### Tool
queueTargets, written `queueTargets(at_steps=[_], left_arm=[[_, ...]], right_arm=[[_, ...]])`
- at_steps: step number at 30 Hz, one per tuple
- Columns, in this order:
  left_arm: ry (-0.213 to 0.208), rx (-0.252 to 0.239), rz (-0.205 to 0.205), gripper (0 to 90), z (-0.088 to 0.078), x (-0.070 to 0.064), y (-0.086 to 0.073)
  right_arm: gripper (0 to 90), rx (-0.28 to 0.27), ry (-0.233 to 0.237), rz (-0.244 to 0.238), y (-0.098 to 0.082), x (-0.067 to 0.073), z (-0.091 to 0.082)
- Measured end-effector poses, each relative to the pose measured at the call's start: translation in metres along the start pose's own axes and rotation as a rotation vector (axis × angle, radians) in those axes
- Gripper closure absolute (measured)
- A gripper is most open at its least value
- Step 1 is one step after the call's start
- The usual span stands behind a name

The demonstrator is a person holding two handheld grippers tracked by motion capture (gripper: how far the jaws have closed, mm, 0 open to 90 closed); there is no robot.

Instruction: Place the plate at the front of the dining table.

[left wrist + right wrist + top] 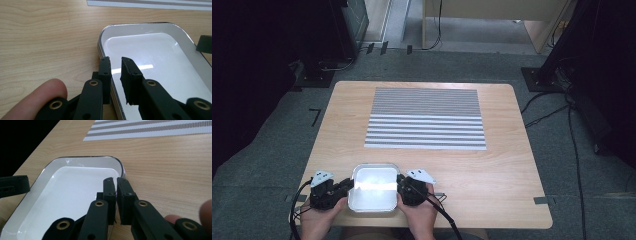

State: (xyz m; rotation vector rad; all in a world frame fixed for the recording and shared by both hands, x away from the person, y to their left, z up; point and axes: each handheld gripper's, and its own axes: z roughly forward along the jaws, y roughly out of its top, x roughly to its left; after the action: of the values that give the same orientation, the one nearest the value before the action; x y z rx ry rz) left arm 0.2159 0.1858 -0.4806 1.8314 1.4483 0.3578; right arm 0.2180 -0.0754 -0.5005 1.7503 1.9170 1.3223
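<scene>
A white rectangular tray (373,199) with a dark rim lies at the near edge of the wooden table (502,170), and nothing is in it. My left gripper (349,184) grips its left rim. In the left gripper view the tray (155,57) has one jaw of that gripper (115,62) outside its wall and one inside, shut on it. My right gripper (401,183) holds the opposite rim. In the right gripper view its jaws (115,181) pinch the thin edge of the tray (75,187). A hand holds each gripper from below.
A grey-and-white striped mat (426,118) covers the middle and far part of the table. Bare wood lies between the mat and the tray. Around the table are grey carpet, cables (576,150) at the right and dark equipment (324,45) at the back left.
</scene>
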Motion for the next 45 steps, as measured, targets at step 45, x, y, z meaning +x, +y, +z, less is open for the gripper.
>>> queueTargets(at_steps=[45], left_arm=[[-0.022, 0.018, 0.027, 80.9, 0.009, -0.016, -0.001]], right_arm=[[89.3, -0.146, -0.072, 0.088, -0.001, -0.003, -0.017]])
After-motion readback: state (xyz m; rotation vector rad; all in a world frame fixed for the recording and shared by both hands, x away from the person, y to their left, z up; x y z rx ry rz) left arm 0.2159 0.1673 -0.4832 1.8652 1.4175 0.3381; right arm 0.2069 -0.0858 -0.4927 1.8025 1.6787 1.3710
